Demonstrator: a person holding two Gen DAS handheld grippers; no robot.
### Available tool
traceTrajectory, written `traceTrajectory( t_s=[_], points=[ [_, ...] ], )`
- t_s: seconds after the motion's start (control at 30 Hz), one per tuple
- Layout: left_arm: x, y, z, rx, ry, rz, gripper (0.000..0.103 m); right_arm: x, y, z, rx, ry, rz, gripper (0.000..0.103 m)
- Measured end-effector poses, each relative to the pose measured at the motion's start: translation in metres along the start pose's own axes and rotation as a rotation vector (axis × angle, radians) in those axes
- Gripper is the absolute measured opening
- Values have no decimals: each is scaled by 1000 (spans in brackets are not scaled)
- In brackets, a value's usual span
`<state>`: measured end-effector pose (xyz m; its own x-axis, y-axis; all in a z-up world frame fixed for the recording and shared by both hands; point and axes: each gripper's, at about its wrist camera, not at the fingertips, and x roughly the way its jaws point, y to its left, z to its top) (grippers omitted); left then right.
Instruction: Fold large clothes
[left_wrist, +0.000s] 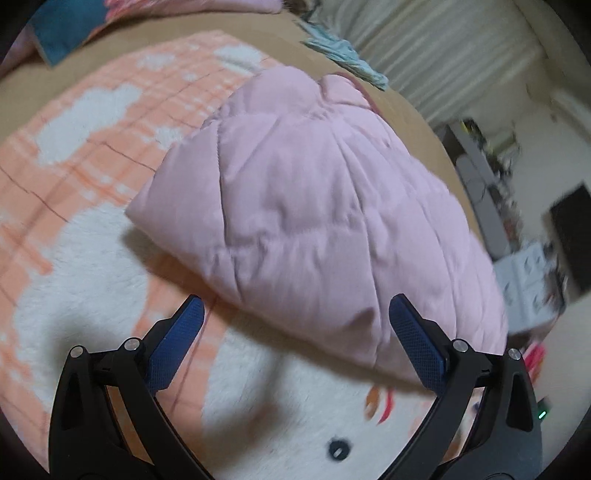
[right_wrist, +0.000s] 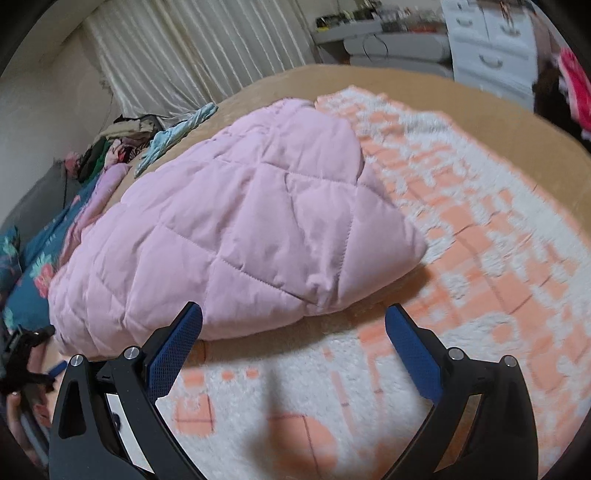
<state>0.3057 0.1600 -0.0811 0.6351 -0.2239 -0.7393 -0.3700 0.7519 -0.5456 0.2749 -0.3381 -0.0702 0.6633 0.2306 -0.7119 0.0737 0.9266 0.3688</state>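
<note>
While unlabelled, pink quilted jacket (right_wrist: 236, 236) (folded), peach-white blanket (right_wrist: 461, 258)

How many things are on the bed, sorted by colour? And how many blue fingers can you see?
Pink quilted jacket: 1
Orange-and-white fluffy blanket: 1
Light blue cloth at the far edge: 1
Teal flowered fabric: 1
Blue fingers: 4, two on the left gripper and two on the right gripper, all spread apart
Total: 8
</note>
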Motion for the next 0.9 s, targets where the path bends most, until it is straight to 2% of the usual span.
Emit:
traceTrajectory(
  t_s=[0.2,0.4,0.57,0.8,0.83,0.9],
  points=[
    [23,16,17,-158,6,-65,94,20,-9,10,126,36,103,99],
    [43,26,20,-223,-2,-122,95,40,-21,17,266,47,183,99],
    [49,23,21,-216,-31,-131,95,57,-26,24,353,49,247,99],
    [56,16,21,-210,-57,-123,95,71,-18,34,336,3,265,99],
    [56,15,21,-204,-62,-120,95,72,-18,35,329,-1,266,98],
    [56,12,19,-196,-71,-116,94,72,-15,37,314,-9,277,87]
  ],
)
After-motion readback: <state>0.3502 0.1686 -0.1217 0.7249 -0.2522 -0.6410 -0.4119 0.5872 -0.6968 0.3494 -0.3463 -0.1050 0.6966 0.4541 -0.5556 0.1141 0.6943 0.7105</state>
